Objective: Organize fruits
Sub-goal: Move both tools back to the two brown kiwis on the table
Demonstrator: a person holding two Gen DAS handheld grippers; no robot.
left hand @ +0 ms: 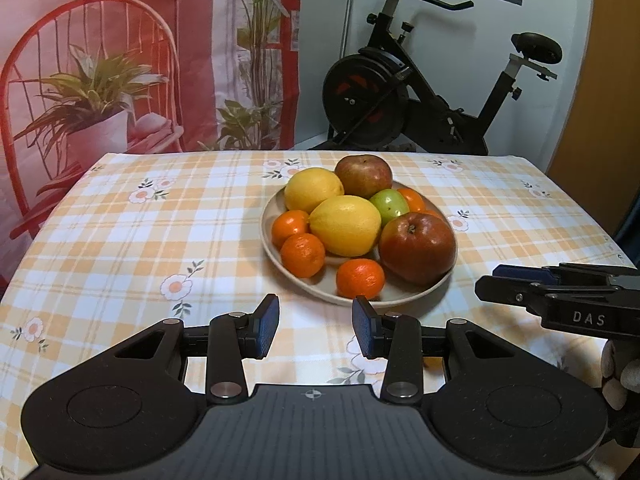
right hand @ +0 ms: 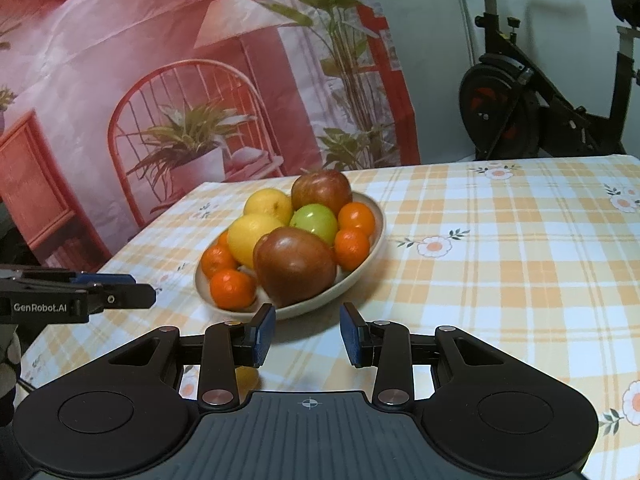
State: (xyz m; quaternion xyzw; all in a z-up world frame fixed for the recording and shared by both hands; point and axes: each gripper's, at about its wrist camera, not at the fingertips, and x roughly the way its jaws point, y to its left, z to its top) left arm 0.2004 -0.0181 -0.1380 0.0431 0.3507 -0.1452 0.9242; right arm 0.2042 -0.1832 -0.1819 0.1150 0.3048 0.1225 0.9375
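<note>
**Inspector:** State the position of the fruit.

**Assistant:** All of it sits on one beige plate (left hand: 400,300) on the checked worktop (left hand: 140,240). Taking the plate as reference: a large red apple (left hand: 418,247) lies at its near right edge, a second red apple (left hand: 363,176) at its far edge. Two lemons (left hand: 346,225) occupy the centre and far left, touching each other. A green apple (left hand: 389,207) is wedged between the near lemon and the far red apple. Mandarins (left hand: 360,279) sit along the near and left rim, with more on the far right beside the green apple.

**Inspector:** Left hand-held gripper?

**Assistant:** The left hand-held gripper (left hand: 316,330) is just short of the plate's near rim, jaws partly apart, nothing between the blue pads.

**Inspector:** Right one?

**Assistant:** The right hand-held gripper (right hand: 307,334) is likewise just in front of the plate's near edge, jaws parted with an empty gap. Neither touches plate or fruit.

**Inspector:** Surroundings?

**Assistant:** Beyond the plate, an exercise bike (left hand: 420,92) and a printed backdrop (left hand: 140,60).
</note>
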